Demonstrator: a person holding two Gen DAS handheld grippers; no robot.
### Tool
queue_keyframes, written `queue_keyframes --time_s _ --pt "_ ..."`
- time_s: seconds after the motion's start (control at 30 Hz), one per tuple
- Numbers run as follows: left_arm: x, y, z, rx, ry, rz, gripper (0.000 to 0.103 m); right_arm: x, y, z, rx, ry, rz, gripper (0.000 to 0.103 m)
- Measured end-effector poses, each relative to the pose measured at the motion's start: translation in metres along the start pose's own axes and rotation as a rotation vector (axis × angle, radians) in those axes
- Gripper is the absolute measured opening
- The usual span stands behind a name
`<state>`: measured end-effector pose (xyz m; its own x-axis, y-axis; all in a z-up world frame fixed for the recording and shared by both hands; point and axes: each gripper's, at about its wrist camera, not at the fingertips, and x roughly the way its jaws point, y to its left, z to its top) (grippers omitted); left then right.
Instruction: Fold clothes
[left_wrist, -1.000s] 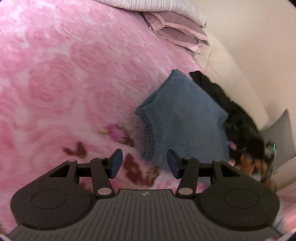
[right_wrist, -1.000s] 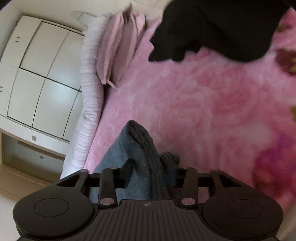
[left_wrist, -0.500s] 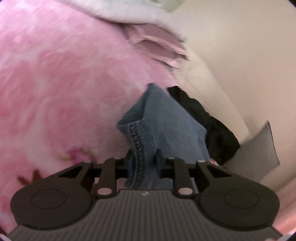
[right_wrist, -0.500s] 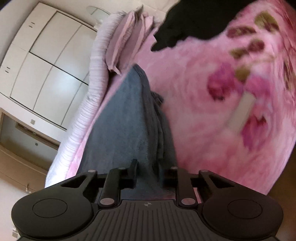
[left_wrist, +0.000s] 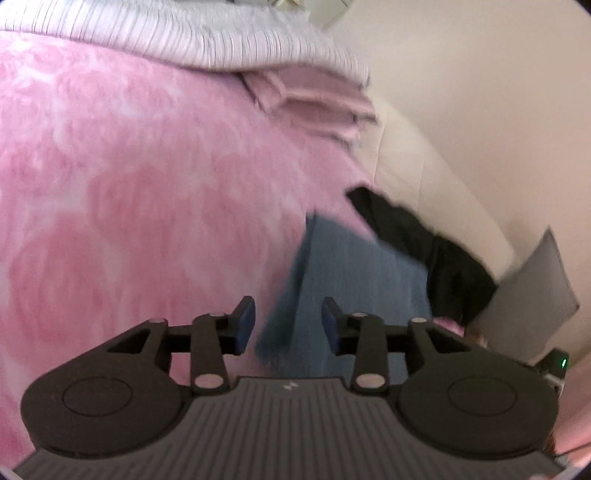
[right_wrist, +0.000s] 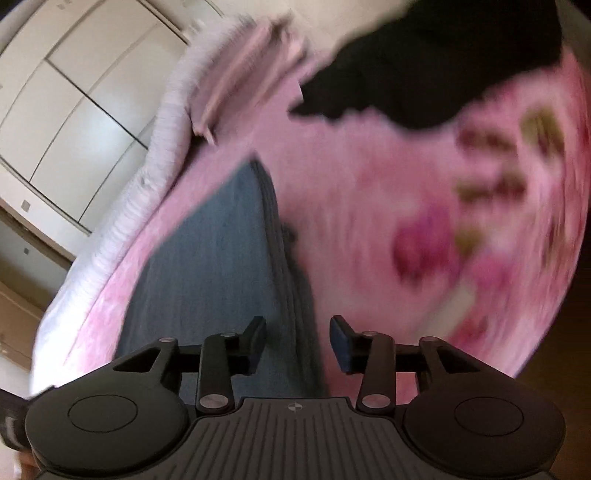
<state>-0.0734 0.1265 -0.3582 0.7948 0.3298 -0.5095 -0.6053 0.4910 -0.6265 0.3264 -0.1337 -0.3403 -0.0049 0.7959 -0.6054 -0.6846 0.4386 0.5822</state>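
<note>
Blue knit garment (left_wrist: 354, 280) lies folded on the pink blanket (left_wrist: 147, 206), black clothing (left_wrist: 443, 258) at its two o'clock. Left gripper (left_wrist: 288, 321) and right gripper (right_wrist: 297, 339) both gape, released; square edges gently.

You see the jeans (left_wrist: 354, 280) lying on the blanket (left_wrist: 147, 206). A dark garment (left_wrist: 436, 251) lies just behind them, touching. The pillows (left_wrist: 317, 103) sit at the far end of the blanket. A cushion (left_wrist: 532, 295) leans by the wall (left_wrist: 480, 92).
</note>
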Motion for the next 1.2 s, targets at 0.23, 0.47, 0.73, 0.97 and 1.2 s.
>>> queue_keyframes --time_s 0.23,0.47,0.73,0.97,1.2 --pt "0.089 -0.008 0.050 -0.078 0.191 -0.108 0.039 0.049 0.021 0.065 -0.098 -0.022 0.046 0.045" --pt "0.122 0.001 0.055 -0.162 0.167 -0.227 0.002 0.091 0.020 0.082 -0.169 0.027 0.021 0.029" --pt "0.113 -0.060 0.048 0.360 0.022 0.118 0.000 0.095 0.010 0.076 -0.128 0.007 -0.014 0.028" --pt "0.132 -0.115 0.041 0.478 0.006 0.098 0.003 0.060 0.058 0.059 -0.444 -0.183 -0.125 0.027" --pt "0.202 -0.125 0.016 0.601 0.108 0.213 0.007 0.134 0.062 0.045 -0.666 -0.084 -0.212 0.027"
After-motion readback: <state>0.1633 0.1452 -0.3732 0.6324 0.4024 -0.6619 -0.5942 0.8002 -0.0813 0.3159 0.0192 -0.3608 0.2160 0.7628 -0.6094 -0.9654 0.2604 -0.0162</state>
